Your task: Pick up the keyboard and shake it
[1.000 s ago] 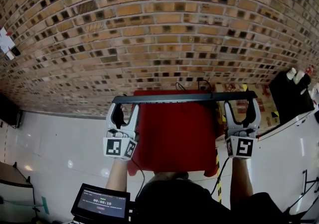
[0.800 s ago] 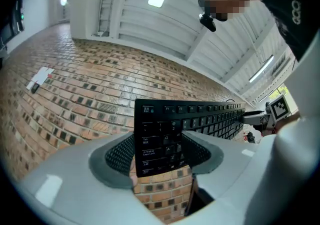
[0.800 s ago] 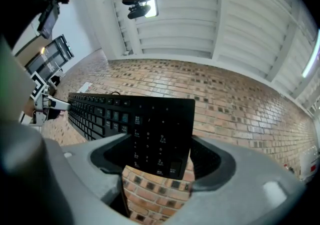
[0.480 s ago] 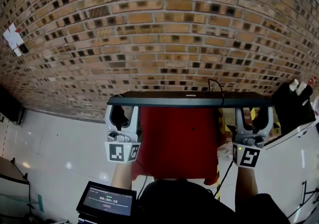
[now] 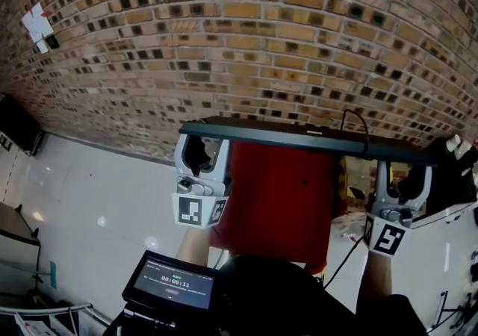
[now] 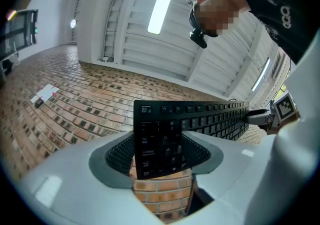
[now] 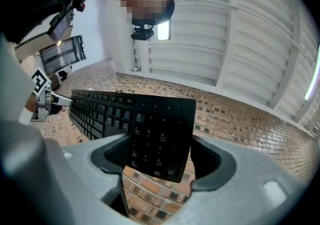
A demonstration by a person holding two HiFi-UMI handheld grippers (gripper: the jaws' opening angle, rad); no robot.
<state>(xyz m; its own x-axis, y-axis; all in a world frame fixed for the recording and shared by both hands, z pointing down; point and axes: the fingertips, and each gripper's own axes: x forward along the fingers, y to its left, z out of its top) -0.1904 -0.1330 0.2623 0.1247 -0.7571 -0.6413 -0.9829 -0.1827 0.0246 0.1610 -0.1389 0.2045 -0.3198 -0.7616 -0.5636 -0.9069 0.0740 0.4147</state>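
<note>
A: Well, holding the long black plastic keyboard (image 5: 299, 135) in the air above the far edge of the red-covered table (image 5: 276, 200), dipping slightly toward the right. Showing only its thin edge from above, with the keys turned toward the grippers.

B: Gripping it how?

A: Clamping the left end in the left white two-jaw gripper (image 5: 202, 149) and the number-pad end in the right white two-jaw gripper (image 5: 399, 172). Spreading the jaws wide on both sides, yet pressing the pads onto the two long edges.

B: Why at the ends?

A: Probably sharing the load and stopping such a long, thin board from twisting in a shake. Likely also leaving the whole key field free to shed whatever is sitting in it.

B: And handling like what?

A: Looking rigid, matte and flat, with rows of low square keys. Trailing a thin black cable (image 5: 357, 119) from the far edge, so possibly tugging a little. Meeting dark ribbed pads set in smooth pale shells. Hanging over a rough brown brick floor (image 5: 261, 28).
</note>
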